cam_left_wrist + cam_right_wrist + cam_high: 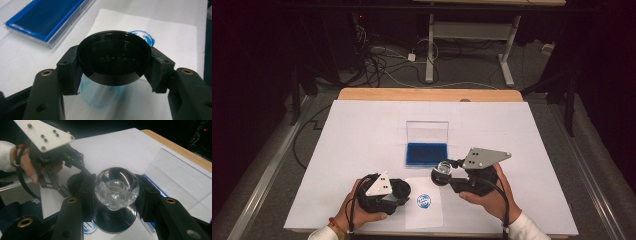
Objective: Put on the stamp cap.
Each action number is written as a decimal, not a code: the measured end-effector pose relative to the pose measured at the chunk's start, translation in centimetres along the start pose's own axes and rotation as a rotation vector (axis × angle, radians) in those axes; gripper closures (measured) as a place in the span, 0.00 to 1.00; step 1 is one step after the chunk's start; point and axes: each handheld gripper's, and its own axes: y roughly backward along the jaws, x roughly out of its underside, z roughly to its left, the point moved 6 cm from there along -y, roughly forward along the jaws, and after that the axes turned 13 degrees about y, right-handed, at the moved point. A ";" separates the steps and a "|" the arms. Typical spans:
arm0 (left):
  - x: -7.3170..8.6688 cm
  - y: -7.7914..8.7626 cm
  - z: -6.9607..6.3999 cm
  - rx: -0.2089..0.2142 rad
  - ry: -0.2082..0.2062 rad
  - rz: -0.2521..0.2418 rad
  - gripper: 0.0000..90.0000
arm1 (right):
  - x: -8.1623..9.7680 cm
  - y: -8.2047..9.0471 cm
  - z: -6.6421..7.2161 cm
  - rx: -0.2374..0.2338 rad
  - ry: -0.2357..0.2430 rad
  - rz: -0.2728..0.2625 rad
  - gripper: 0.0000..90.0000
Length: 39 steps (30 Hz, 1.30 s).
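Right gripper (116, 192) clamps clear faceted glass-knobbed stamp (116, 187) above stamped white paper sheet (424, 212); likely slippery, grip the knob. Left gripper (113, 66) pinches light round black plastic cap (113, 57).

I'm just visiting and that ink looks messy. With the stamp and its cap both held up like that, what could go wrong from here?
1. The left tool grips the black cap only by its rim; it might slip out and land on the blue print.
2. The right tool clamps the stamp by its smooth clear knob, which may twist.
3. The ink pad lies open near the paper; a stray touch could smear ink.
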 end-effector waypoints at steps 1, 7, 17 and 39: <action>-0.1 -0.1 -0.2 0.005 -0.003 0.000 0.41 | -0.1 -0.1 0.2 -0.007 0.000 -0.002 0.63; -0.8 -0.7 -1.2 0.032 -0.004 -0.015 0.41 | -0.7 -0.9 1.3 -0.044 0.005 -0.017 0.63; -1.8 -1.5 -3.2 0.103 -0.020 -0.027 0.41 | -1.0 -2.0 2.8 -0.092 0.008 -0.031 0.63; -3.5 -1.0 -4.1 0.122 0.002 -0.096 0.41 | -0.9 -2.9 3.7 -0.118 0.025 -0.027 0.63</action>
